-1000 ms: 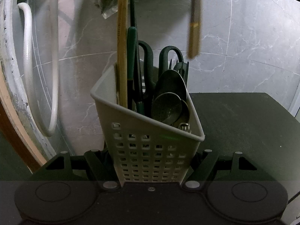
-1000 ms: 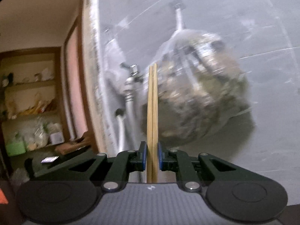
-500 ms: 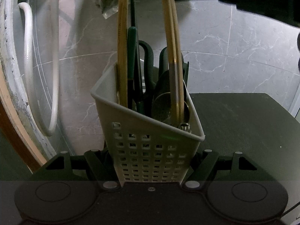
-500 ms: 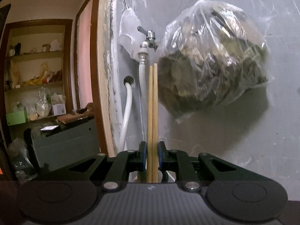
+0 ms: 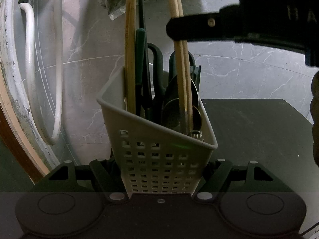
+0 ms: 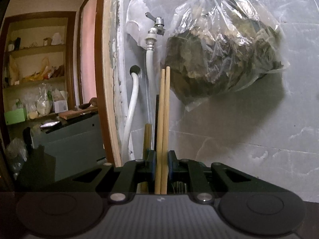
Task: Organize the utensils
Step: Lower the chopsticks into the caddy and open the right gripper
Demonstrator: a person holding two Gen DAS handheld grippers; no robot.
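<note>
A: Where are the chopsticks?

B: The pair of wooden chopsticks [image 6: 163,131] is clamped upright between my right fingers [image 6: 161,164]; the blue pads press on both sides of the sticks. Seen from my left side, that same pair [image 5: 180,59] runs down into the white perforated utensil caddy [image 5: 159,151], its lower ends among the metal spoons [image 5: 175,109] on the caddy's right side; my right gripper [image 5: 179,28] grips them high above the rim.

A: And the caddy itself?

B: It sits between my left fingers [image 5: 159,171], which are closed on its lower walls, one on either side; it stands at the edge of a dark desk [image 5: 259,135]. Inside, on the left, stands another pair of wooden chopsticks [image 5: 130,59]; next to it a green-handled utensil [image 5: 140,63]; in the middle, dark-handled scissors [image 5: 157,67].

A: What lies around it?

B: A grey marbled wall behind; a clear plastic bag of dried leaves [image 6: 221,47] hangs on it, just right of a metal tap [image 6: 157,24] with a white hose [image 6: 130,111] looping down; farther left a wooden door frame [image 6: 108,79], and beyond it shelves [image 6: 35,63] with packets.
</note>
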